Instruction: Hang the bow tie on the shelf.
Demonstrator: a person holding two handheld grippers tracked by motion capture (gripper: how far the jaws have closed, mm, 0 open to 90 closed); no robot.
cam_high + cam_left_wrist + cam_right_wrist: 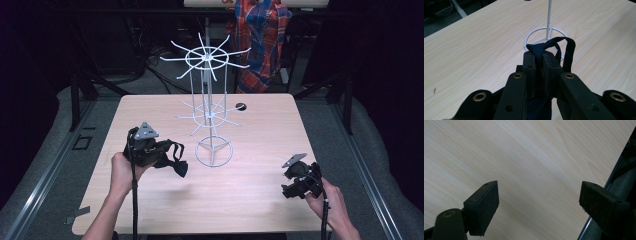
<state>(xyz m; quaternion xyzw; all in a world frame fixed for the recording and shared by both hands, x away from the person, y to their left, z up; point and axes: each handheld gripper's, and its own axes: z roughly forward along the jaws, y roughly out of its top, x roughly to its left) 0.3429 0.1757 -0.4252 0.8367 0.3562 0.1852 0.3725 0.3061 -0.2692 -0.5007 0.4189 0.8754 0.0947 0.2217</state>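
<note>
Close to the lens in the left gripper view, the left tool (539, 60) is clenched on a dark navy fabric bow tie with a looped strap (554, 46), holding it above the pale wooden tabletop (165, 200), just beside the ring base of the white wire display rack with spoked hooks (214, 152). The right tool (539, 200) hangs released, jaws wide apart, over the tabletop's near right edge.
</note>
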